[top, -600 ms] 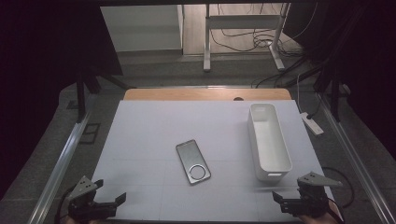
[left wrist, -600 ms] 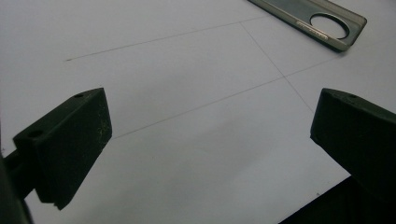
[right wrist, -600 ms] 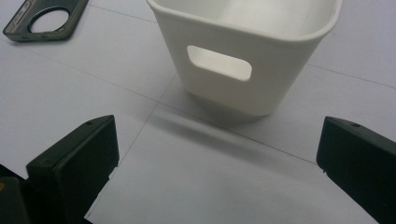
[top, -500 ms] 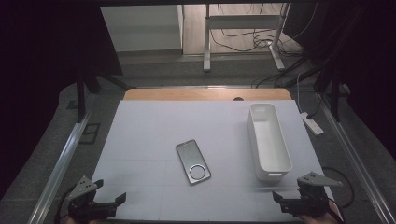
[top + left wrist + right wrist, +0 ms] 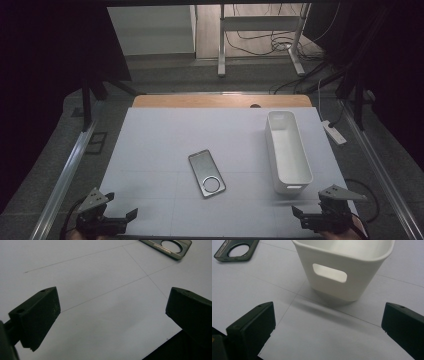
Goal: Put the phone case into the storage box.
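A grey phone case (image 5: 206, 173) with a round cut-out lies flat near the middle of the white table top (image 5: 165, 140); its end shows at the top of the left gripper view (image 5: 170, 247) and the right gripper view (image 5: 235, 250). A long white bin (image 5: 287, 150) stands at the right, its handle-slot end facing my right gripper (image 5: 329, 272). My left gripper (image 5: 120, 220) rests at the front left corner, open and empty, jaws wide over bare table (image 5: 112, 315). My right gripper (image 5: 307, 216) sits at the front right, open and empty (image 5: 328, 327), just short of the bin.
A wooden strip (image 5: 220, 101) edges the table's far side. Metal rails (image 5: 65, 175) run along both sides. A white power strip (image 5: 334, 132) lies on the floor at the right, and a stand with cables (image 5: 260, 30) is beyond the table.
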Motion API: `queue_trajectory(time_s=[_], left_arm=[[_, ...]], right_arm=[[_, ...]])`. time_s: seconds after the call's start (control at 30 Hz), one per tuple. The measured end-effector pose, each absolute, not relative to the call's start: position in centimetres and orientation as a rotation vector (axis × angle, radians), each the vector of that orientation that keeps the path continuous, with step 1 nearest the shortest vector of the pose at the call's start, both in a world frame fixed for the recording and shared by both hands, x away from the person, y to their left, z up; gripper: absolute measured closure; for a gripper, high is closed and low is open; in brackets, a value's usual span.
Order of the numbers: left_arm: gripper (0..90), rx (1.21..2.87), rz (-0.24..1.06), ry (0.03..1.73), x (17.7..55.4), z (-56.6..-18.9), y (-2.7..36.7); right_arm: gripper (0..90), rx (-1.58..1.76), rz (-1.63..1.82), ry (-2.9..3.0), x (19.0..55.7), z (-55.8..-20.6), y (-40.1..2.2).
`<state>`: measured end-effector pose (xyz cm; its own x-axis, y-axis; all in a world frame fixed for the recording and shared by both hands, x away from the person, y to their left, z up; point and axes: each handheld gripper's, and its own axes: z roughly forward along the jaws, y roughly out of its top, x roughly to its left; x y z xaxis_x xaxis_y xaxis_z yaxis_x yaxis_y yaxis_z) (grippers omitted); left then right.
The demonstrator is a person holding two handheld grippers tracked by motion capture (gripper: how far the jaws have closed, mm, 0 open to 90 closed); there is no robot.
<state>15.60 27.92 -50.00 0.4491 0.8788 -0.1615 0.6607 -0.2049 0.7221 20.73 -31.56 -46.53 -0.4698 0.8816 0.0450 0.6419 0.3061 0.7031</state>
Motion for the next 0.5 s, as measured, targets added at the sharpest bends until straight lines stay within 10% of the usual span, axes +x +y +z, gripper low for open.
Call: queue_trajectory(time_s=[0.5], left_arm=[[0.0, 1.956, 0.358, 1.310, 15.73, -50.04, 27.87]], right_arm=[[0.0, 1.352, 0.946, 2.247, 20.83, -46.55, -31.40]])
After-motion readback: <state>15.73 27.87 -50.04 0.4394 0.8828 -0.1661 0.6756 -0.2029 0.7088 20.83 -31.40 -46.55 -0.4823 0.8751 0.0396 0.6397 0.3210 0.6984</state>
